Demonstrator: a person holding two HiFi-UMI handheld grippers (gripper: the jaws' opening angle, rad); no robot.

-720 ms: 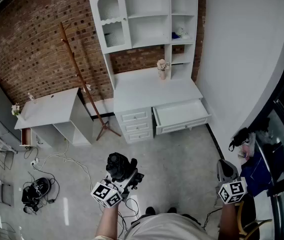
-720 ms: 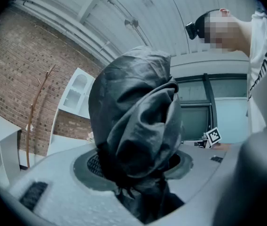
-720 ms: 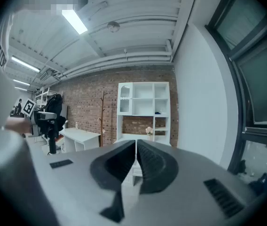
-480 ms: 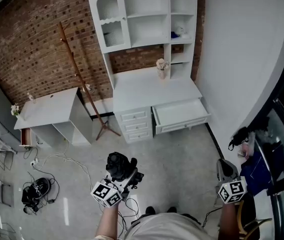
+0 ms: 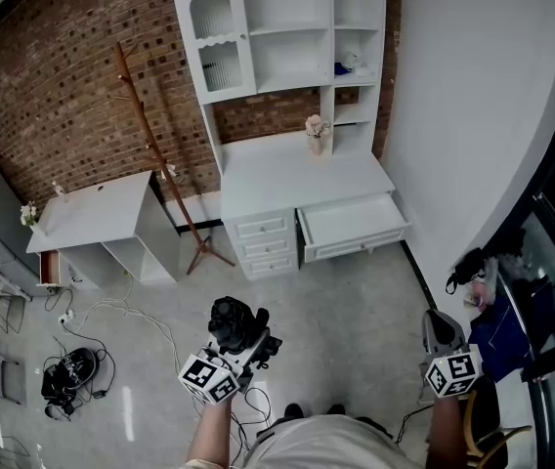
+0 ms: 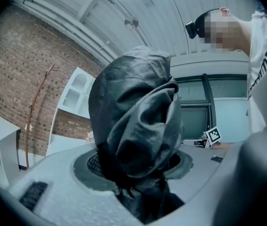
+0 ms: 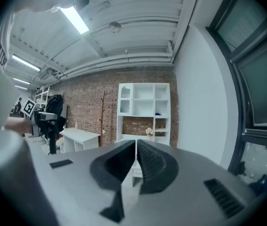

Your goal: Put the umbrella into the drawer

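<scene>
The folded black umbrella (image 5: 234, 322) is a crumpled bundle clamped in my left gripper (image 5: 241, 345), held low over the floor in front of the person. In the left gripper view the umbrella (image 6: 133, 126) fills the space between the jaws of the left gripper (image 6: 138, 178). The open drawer (image 5: 354, 225) juts out of the white desk on its right side, well ahead of both grippers. My right gripper (image 5: 441, 332) is off to the right, near the wall. Its jaws (image 7: 137, 147) are shut with nothing between them.
A white desk with a hutch (image 5: 287, 37) stands against the brick wall. A wooden coat rack (image 5: 160, 154) and a white side table (image 5: 97, 213) stand to its left. Cables and dark gear (image 5: 72, 374) lie on the floor at the left. Bags (image 5: 497, 301) sit at the right.
</scene>
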